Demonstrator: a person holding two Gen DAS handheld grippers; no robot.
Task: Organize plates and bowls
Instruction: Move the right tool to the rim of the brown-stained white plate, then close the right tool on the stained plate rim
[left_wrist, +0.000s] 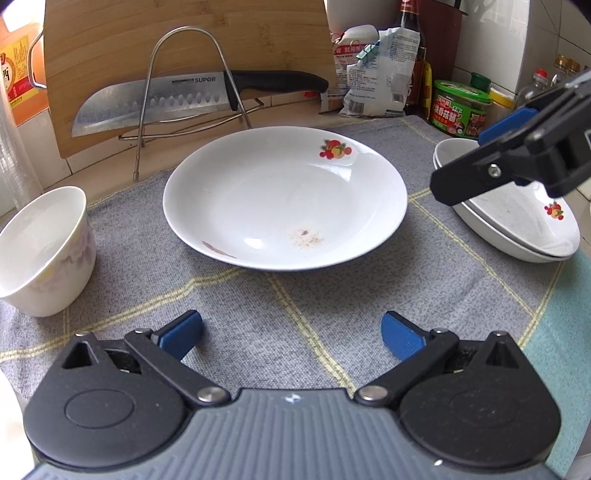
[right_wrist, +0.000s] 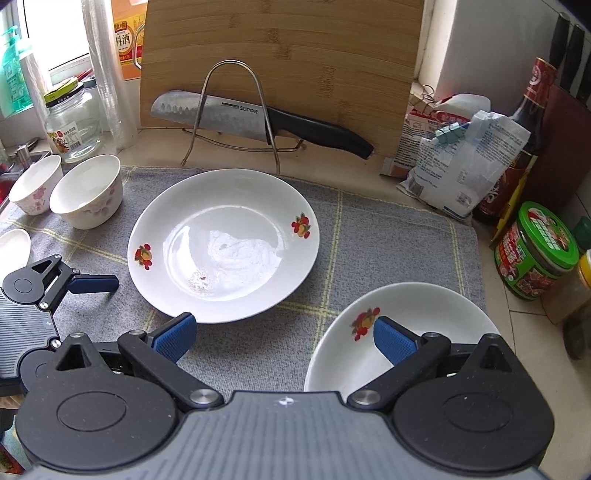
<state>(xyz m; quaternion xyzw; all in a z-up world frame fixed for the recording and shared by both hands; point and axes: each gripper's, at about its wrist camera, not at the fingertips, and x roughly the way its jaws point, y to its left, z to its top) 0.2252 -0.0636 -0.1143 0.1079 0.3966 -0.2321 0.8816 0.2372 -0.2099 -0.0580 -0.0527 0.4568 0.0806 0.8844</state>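
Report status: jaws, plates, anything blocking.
Left gripper and right gripper: jaws open, empty. Lone plate mid-cloth; plate stack on its right. Nothing blocking.

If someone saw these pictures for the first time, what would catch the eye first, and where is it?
The big white plate with fruit prints and a brown stain lies in the middle of the grey cloth. Behind it, a large knife rests in a wire rack against a wooden board. At the cloth's right side stands a stack of similar plates, and both tools' jaws are open and empty.
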